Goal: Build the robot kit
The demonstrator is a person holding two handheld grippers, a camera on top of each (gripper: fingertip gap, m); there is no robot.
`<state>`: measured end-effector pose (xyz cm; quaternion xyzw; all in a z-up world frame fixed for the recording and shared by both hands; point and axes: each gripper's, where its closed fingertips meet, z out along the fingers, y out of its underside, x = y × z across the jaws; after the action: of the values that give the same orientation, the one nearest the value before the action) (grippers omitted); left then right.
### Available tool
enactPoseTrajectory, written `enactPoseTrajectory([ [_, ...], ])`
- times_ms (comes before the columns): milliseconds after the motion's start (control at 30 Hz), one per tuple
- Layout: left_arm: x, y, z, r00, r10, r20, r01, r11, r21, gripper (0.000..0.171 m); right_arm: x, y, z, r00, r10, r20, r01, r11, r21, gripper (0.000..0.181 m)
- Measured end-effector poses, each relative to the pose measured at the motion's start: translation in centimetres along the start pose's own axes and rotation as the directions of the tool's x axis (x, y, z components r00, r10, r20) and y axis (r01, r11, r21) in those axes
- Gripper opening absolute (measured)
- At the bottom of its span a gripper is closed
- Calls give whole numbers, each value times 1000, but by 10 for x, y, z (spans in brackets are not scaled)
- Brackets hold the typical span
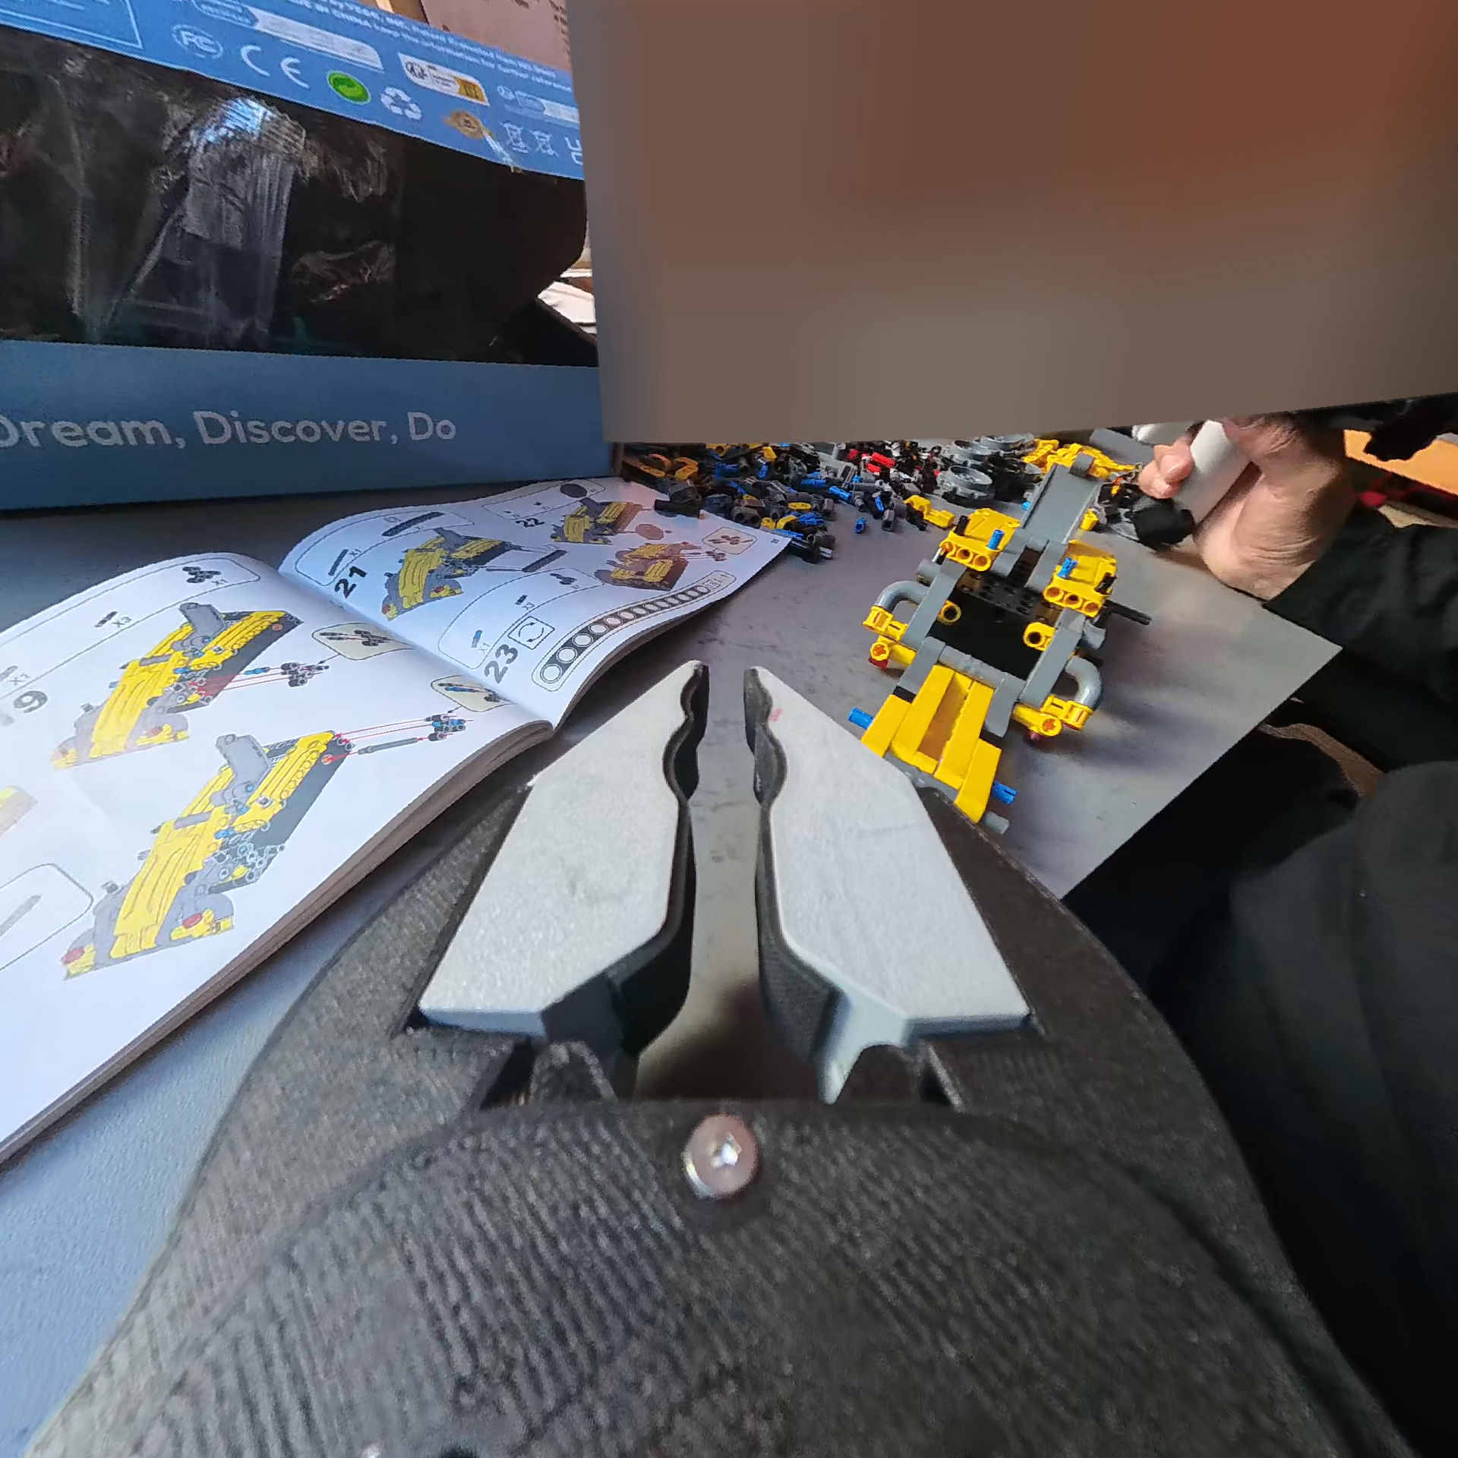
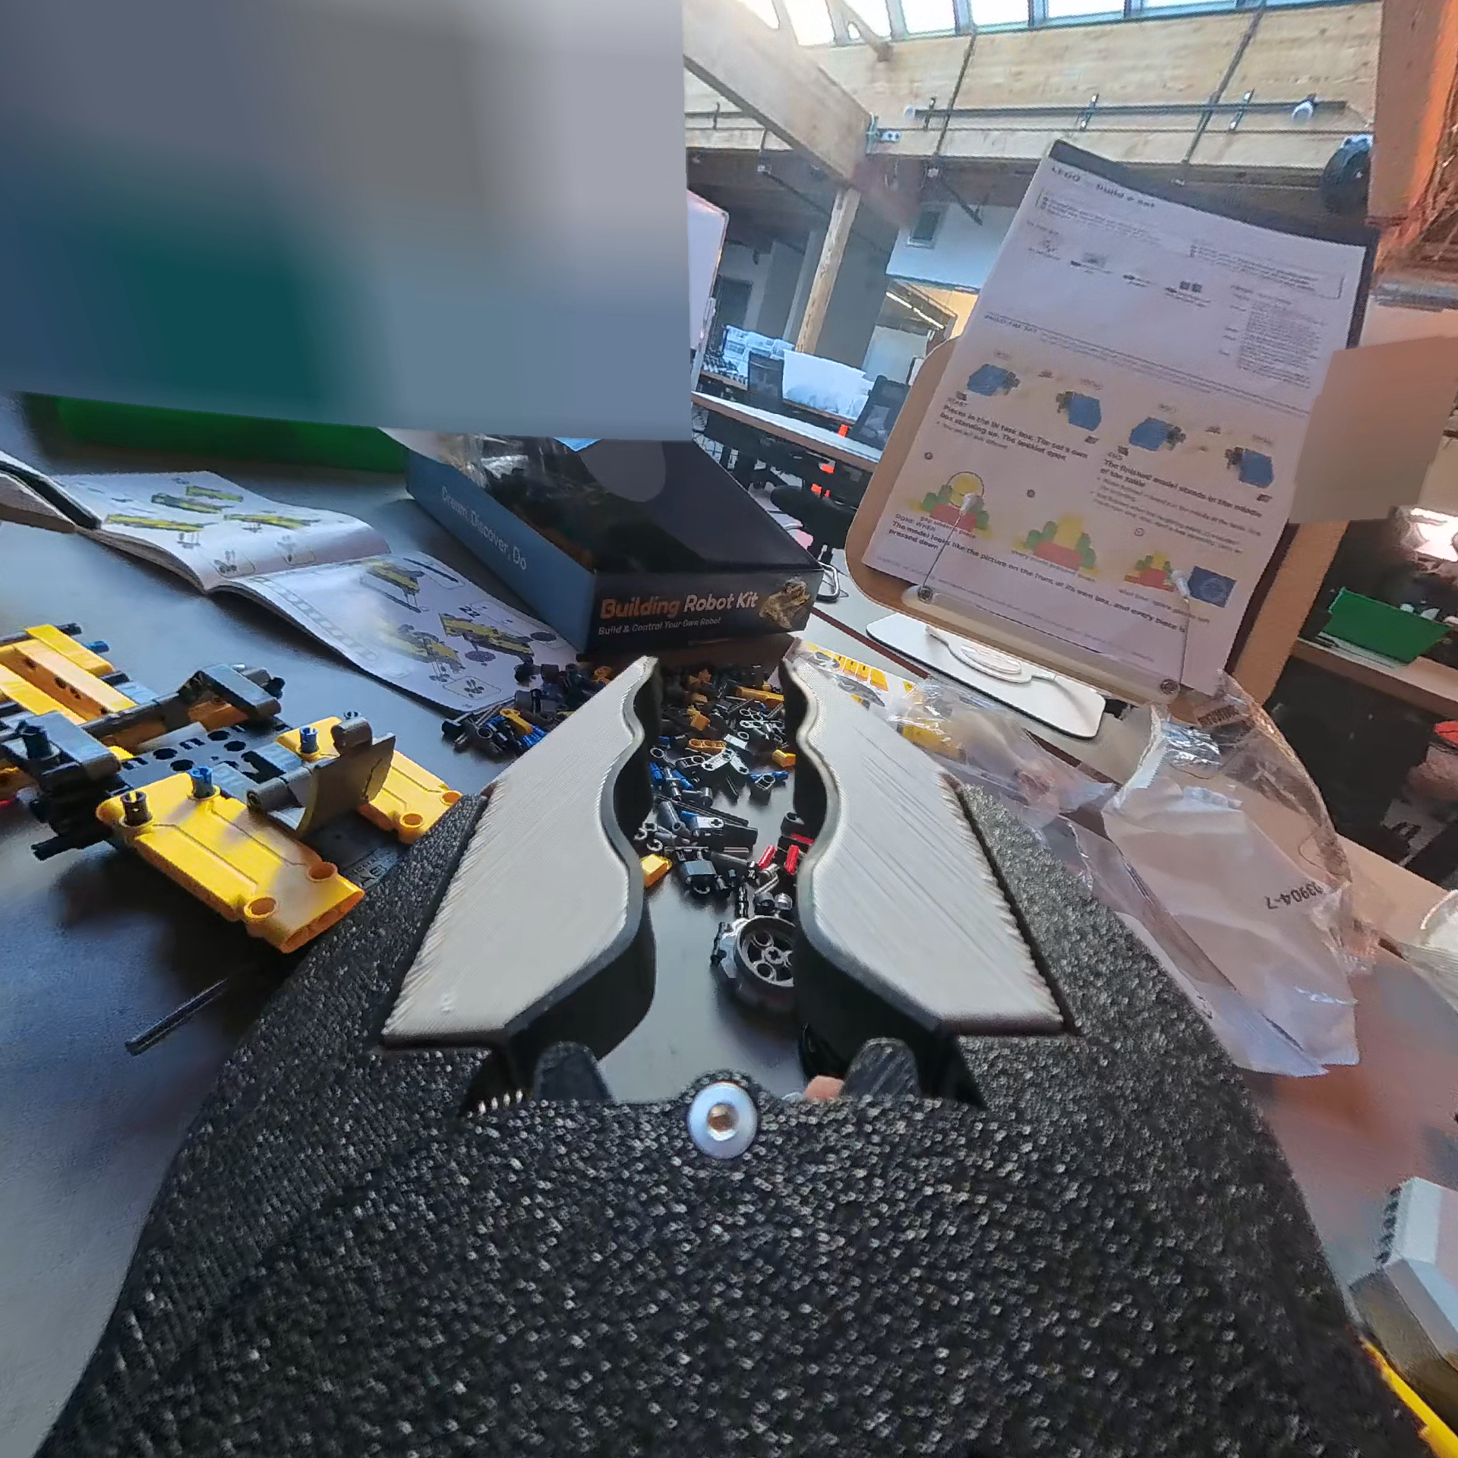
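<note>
The left gripper (image 1: 726, 678) is hovering low over the grey table (image 1: 1168, 694), its fingers standing only narrowly apart with nothing between them. It is pointing between the open instruction booklet (image 1: 331, 710), which is lying just left of the yellow-and-grey brick model (image 1: 986, 631), and that model itself. Beyond the model a pile of small loose parts (image 1: 789, 489) is spreading across the table, and a blue kit box (image 1: 237, 426) is standing behind the booklet. To the model's right a person's hand (image 1: 1254, 521) is gripping a white handle.

The right gripper (image 2: 719, 686) is hanging over the loose parts (image 2: 710, 789), right of the model (image 2: 197, 797), its fingers set moderately apart and empty. A grey wheel hub (image 2: 764, 956) is lying between them on the table. Clear plastic bags (image 2: 1183, 828) are lying farther right of the model, below a printed sheet on a stand (image 2: 1104, 410)
</note>
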<state>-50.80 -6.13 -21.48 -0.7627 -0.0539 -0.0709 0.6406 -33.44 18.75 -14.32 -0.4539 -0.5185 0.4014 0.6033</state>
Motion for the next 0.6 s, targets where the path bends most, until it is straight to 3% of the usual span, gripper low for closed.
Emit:
enactPoseTrajectory([
  [600,-1,-2,-1,1000,0,12,0,1000,19,1,2,-1,-1,1000,28,5,-28,1000,9,26],
])
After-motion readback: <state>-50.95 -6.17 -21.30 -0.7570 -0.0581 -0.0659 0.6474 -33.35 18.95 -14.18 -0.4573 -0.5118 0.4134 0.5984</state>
